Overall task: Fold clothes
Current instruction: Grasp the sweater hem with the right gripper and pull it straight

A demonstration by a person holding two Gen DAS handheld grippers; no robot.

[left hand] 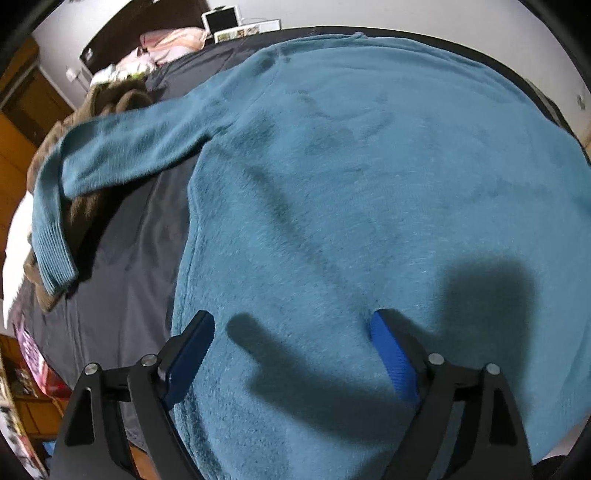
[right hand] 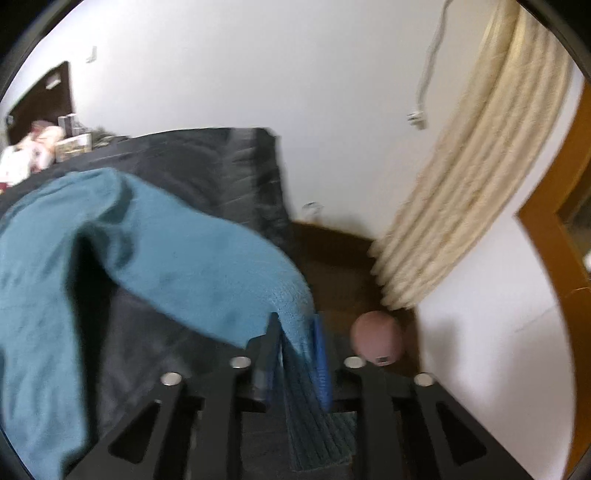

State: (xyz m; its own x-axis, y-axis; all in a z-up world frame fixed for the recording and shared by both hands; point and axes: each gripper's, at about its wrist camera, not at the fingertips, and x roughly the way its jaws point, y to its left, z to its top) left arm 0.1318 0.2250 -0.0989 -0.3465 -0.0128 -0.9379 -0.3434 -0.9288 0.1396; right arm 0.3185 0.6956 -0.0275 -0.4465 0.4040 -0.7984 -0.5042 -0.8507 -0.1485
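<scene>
The walls [right hand: 258, 74] were plain white. A bed [left hand: 122, 266] under a dark grey cover filled most of the room, with a dark headboard [left hand: 147, 26] at its far end and pale pink bedding [left hand: 170, 40] heaped there. Cream curtains [right hand: 461, 192] hung in thick folds on the right, beside a wooden frame [right hand: 546, 236]. A white cable [right hand: 428, 66] dangled down the wall. The floor [right hand: 332, 258] beyond the bed was dark brown wood, and wooden cabinets [left hand: 14, 147] stood at the left.
</scene>
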